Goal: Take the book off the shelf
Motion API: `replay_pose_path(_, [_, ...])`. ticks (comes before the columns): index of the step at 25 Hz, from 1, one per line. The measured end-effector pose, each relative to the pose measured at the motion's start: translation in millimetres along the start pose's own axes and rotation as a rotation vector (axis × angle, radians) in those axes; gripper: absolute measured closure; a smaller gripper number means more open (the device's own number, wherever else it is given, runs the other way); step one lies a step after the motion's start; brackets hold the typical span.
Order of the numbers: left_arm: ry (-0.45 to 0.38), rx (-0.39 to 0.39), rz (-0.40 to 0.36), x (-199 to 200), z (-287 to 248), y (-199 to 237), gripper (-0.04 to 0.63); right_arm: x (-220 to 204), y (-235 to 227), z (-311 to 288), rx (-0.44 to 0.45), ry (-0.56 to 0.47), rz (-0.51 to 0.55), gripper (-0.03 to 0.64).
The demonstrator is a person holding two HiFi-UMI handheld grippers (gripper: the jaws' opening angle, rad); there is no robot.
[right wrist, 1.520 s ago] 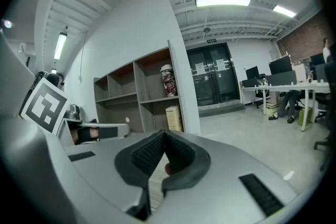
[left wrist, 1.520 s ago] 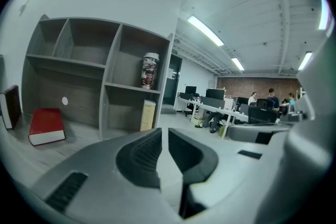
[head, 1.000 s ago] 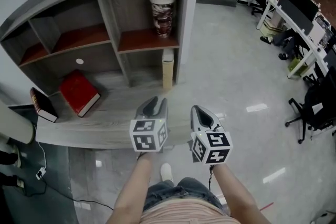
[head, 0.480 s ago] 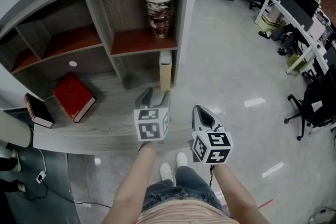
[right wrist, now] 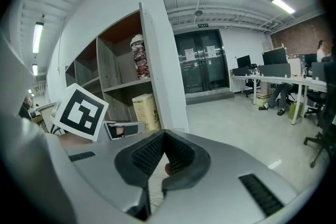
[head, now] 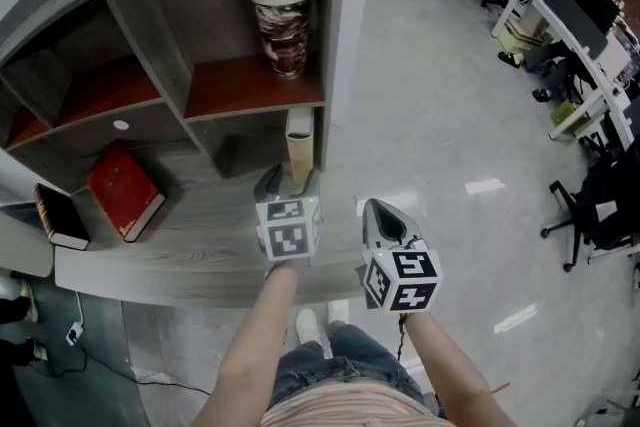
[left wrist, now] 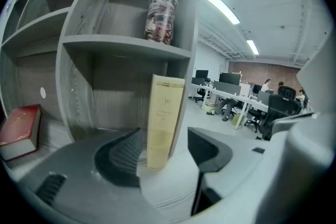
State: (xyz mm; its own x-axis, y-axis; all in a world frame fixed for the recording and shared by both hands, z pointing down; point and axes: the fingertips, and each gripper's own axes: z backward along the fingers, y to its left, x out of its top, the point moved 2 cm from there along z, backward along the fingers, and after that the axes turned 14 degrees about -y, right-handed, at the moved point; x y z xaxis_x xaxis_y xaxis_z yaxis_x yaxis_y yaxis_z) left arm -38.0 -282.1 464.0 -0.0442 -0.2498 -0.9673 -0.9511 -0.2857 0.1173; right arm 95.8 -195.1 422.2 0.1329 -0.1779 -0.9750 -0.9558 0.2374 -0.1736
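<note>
Far to the left of the left claw (head: 285,183), a dark book (head: 55,215) sits at the end of the shelf unit's (head: 160,260) bottom ledge. Only the head view shows it. A red book (head: 122,190) lies flat nearer the claw, and the left gripper view catches it at its left edge. Above and just left of that claw, a patterned jar (head: 281,20) with a pale lid stands on the red-brown board.

The cream book (head: 299,147) stands upright in the lowest right compartment, against the shelf unit's white end panel and directly ahead of the left claw. The left gripper view shows its pale yellow spine with faint print, too small to read. The head view gives only its top edge.

The left forearm (head: 250,335) reaches up from the frame's bottom, with the claw pointing forward and slightly down at the book. Its jaws have just been opening and stand wide apart. The book's lower end shows in the gap between the tips, and neither pad presses on it.

The right claw (head: 385,220) hangs just to the right, beyond the shelf unit's end and over the glossy floor (head: 440,115). Its jaws are closed, tips together. The right gripper view shows the left claw's marker cube (right wrist: 80,112) and the book behind it. Well to the right stand office chairs (head: 590,205).
</note>
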Motion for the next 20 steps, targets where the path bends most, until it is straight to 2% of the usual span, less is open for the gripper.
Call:
replay_pose_path(11, [0.035, 0.037, -0.009, -16.3, -45.7, 5.5, 0.345, -16.8, -21.6, -38.4, 0.022, 0.073, -0.021, 0.612])
replay_pose_path(20, [0.030, 0.049, -0.013, -18.0, -63.0, 11.4, 0.345, -25.3, -26.4, -58.5, 0.034, 0.106, -0.042, 0.612])
